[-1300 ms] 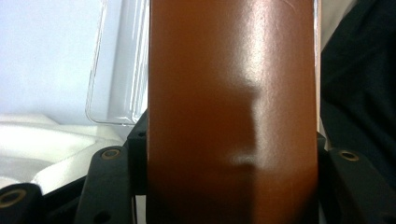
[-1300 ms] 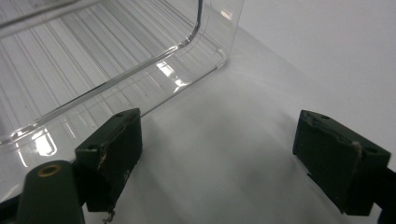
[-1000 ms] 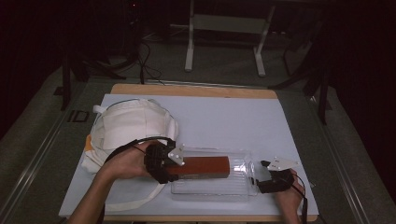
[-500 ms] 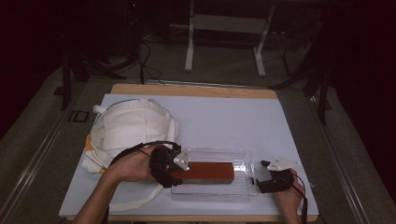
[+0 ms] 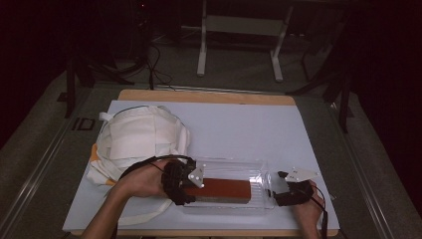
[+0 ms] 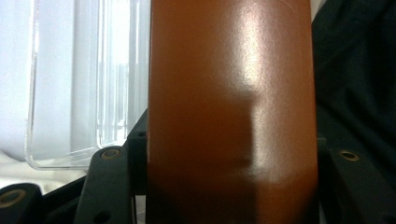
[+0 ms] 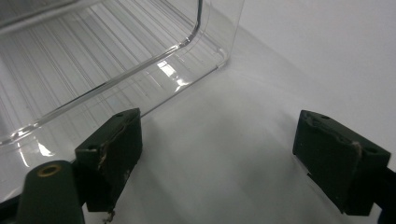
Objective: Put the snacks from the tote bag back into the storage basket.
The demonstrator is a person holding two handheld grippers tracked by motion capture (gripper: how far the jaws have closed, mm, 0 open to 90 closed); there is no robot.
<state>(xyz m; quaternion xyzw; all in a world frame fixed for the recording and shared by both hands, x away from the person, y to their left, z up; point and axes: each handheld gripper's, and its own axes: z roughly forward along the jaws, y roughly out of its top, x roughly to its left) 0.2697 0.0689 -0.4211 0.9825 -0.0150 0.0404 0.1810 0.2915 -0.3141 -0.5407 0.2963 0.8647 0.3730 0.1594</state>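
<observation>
Left gripper (image 5: 185, 182) clamped on brown box (image 5: 221, 189), long axis straight ahead into clear bin (image 5: 259, 169); right gripper (image 5: 287, 191) jaws apart, empty, just beside bin's far end, farther from box.

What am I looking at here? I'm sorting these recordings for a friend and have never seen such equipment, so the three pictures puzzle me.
There is no machine here: a person holds hand-operated tongs, one in each hand. The high view looks down on a white table. The other two pictures come from small cameras riding on each tongs, looking along the black jaws.

On the table lie a cream cloth bag and a clear plastic rectangular box.

The left tongs grip a long reddish-brown block, which lies in the box; in the left gripper view the block sits tight between the jaws. The right tongs rest open at the box's right end, holding nothing; the right gripper view shows the box corner nearby.
</observation>
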